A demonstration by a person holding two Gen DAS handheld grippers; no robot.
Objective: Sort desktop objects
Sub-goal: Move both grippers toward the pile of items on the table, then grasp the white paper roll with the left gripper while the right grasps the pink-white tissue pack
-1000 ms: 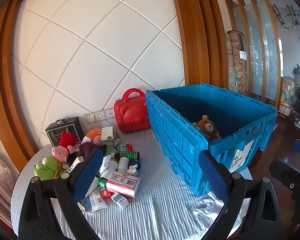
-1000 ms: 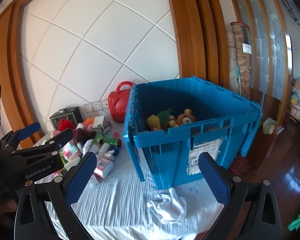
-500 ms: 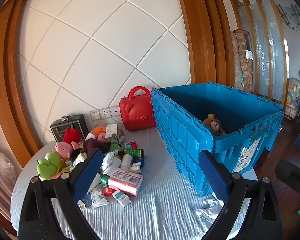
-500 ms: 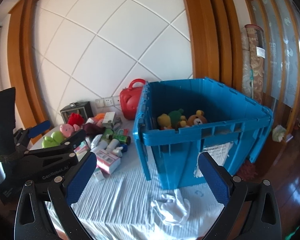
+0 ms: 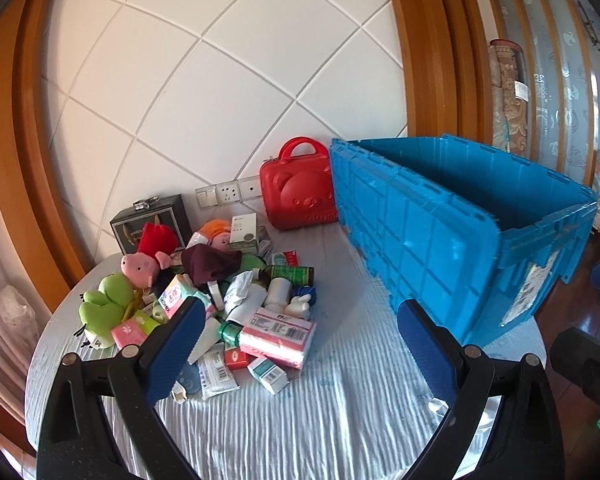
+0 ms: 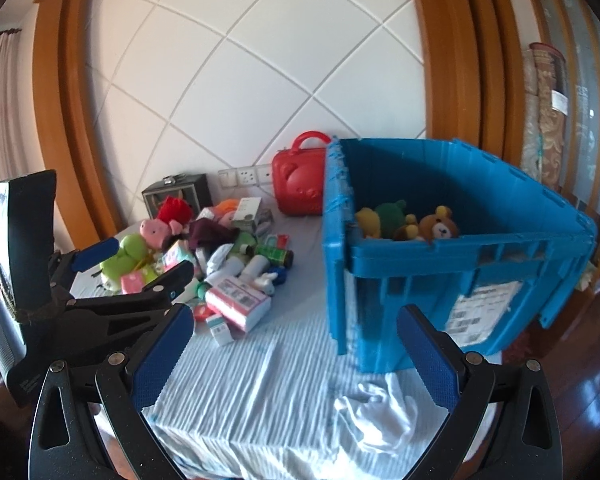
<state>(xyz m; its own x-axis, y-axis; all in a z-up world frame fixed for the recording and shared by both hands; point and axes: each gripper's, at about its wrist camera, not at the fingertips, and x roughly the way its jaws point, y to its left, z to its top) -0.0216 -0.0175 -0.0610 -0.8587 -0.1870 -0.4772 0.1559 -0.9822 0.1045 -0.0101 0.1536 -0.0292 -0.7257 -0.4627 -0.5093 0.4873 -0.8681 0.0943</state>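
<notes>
A pile of small objects lies on the left of the white-clothed table (image 5: pixel 340 420): a green plush (image 5: pixel 106 306), a pink pig plush (image 5: pixel 138 266), a pink packet (image 5: pixel 278 336), bottles and small boxes. A big blue crate (image 5: pixel 452 236) stands on the right; in the right wrist view it (image 6: pixel 440 276) holds a brown bear (image 6: pixel 438 226) and other plush toys. My left gripper (image 5: pixel 300 350) is open and empty, near the pile's front edge. My right gripper (image 6: pixel 296 354) is open and empty, in front of the crate. The left gripper also shows in the right wrist view (image 6: pixel 134 270).
A red bear-faced case (image 5: pixel 296 192) stands against the wall beside the crate. A dark box (image 5: pixel 152 226) sits behind the pile. A white crumpled cloth (image 6: pixel 374 412) lies at the table's front edge near the crate. Wooden floor lies to the right.
Both grippers have drawn back and swung left, so the pile sits more central in view. Both stay open and empty; nothing on the table moved.
</notes>
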